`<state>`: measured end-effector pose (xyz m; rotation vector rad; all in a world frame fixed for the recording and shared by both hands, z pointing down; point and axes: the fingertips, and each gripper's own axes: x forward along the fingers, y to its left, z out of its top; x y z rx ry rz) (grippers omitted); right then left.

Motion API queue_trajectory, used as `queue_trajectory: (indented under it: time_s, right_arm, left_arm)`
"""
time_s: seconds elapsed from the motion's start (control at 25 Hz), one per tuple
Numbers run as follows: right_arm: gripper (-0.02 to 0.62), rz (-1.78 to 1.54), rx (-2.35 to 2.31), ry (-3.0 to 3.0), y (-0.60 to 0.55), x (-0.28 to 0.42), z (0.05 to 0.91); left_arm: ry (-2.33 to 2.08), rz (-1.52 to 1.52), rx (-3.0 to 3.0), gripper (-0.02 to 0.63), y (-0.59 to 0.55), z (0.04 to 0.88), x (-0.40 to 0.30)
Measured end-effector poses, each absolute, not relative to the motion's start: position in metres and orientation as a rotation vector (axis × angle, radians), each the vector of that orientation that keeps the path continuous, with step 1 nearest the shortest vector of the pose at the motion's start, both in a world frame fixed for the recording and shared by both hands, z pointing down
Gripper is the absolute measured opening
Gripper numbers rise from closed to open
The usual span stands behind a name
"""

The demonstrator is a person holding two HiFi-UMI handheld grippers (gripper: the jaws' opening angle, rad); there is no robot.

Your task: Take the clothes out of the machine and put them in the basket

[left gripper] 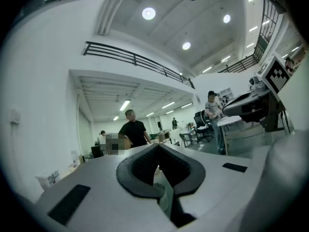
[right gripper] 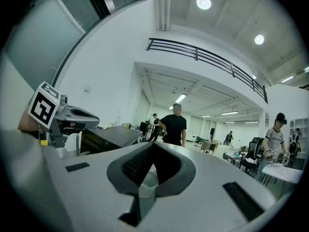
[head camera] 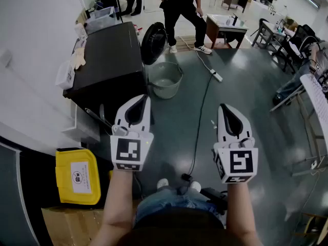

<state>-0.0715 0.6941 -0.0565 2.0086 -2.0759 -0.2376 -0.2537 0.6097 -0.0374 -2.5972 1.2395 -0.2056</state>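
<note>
Two grippers are held level side by side, well apart, ahead of the person's waist. The left gripper (head camera: 138,100) has its jaws pressed together on nothing, and the right gripper (head camera: 226,109) is the same. From the left gripper, the basket (head camera: 177,72) stands on the floor at 12 o'clock, its rim just beside the machine (head camera: 107,60), whose front edge lies at 11 o'clock. The round door (head camera: 154,42) hangs open by the basket's far rim. The drum's inside is hidden, so clothes cannot be made out. A cable (head camera: 203,106) crosses the floor (head camera: 246,91) between the grippers toward 12 o'clock. Bare floor opens at 1 o'clock, and a person (head camera: 182,6) stands beyond the door.
</note>
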Motion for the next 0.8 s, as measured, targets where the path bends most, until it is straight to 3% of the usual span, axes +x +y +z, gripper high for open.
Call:
queue_trajectory:
  time_s: [0.48,0.52,0.56,0.6,0.64,0.68,0.8]
  right_arm:
    - [0.003,-0.196,2.102,-2.057,0.696,-0.091,-0.056]
    - [0.003,-0.171,2.113,-2.05,0.696,-0.09,-0.055]
    - [0.004,-0.146,2.114,-2.058,0.695,-0.091,-0.054]
    - [0.05,-0.123,2.105,-2.084,0.693,-0.093,-0.053]
    - [0.296,-0.104,2.093,-2.112,0.69,-0.094,-0.052]
    - [0.493,-0.099,2.089,-2.125,0.688,-0.095,-0.051]
    - [0.551,-0.148,2.089,-2.087,0.684,-0.092,-0.05]
  left_arm:
    - [1.218,-0.206,-2.646,0.005,0.598,-0.03,-0.279]
    - [1.218,-0.195,-2.667,0.062,0.596,-0.029,-0.28]
    - [1.208,-0.182,-2.691,0.223,0.593,-0.028,-0.28]
    - [1.198,-0.168,-2.713,0.405,0.591,-0.027,-0.279]
    - [1.199,-0.153,-2.727,0.485,0.588,-0.026,-0.279]
    - [1.21,-0.137,-2.732,0.497,0.585,-0.026,-0.279]
    - [1.239,-0.106,-2.74,0.534,0.578,-0.027,-0.279]
